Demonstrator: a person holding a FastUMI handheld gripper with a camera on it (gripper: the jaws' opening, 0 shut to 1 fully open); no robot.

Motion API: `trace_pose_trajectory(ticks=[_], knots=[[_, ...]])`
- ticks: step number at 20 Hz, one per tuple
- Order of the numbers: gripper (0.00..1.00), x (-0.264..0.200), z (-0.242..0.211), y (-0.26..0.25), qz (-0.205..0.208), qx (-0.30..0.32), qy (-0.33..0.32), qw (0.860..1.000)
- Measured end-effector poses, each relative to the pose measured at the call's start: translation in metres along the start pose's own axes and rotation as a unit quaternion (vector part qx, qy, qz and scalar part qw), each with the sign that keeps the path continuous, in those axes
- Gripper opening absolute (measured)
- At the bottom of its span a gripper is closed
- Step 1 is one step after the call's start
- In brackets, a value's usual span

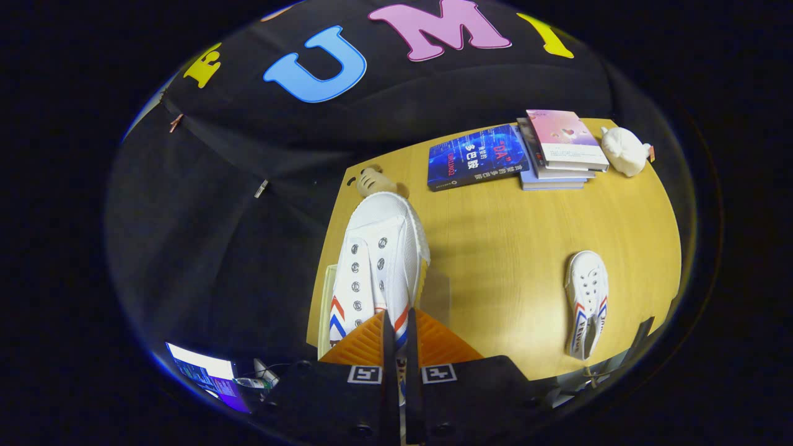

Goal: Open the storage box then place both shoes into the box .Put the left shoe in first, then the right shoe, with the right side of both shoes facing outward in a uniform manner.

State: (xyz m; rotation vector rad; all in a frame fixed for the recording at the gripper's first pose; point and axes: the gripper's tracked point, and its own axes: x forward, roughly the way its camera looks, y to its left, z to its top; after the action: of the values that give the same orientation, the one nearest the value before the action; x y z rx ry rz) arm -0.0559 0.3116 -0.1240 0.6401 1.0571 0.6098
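My gripper [396, 334] is pinched nearly closed on the heel collar of a light, floppy canvas shoe [378, 260], held over the table [495, 248] edge above what I judge is the storage box [326, 310], contents hidden, the other shoe [586, 297] lying well apart.
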Motion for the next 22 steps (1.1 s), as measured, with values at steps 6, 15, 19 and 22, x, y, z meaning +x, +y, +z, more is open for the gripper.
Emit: trace_pose_trajectory(ticks=[6,15,19,22], knots=[[0.08,0.053,-0.05,0.046,-0.004,0.01,0.06,0.998],[0.09,0.113,-0.107,0.053,-0.038,0.016,0.11,0.993],[0.12,0.132,-0.112,0.065,-0.004,0.02,0.114,0.993],[0.49,0.13,-0.1,0.073,0.017,0.02,0.096,0.995]])
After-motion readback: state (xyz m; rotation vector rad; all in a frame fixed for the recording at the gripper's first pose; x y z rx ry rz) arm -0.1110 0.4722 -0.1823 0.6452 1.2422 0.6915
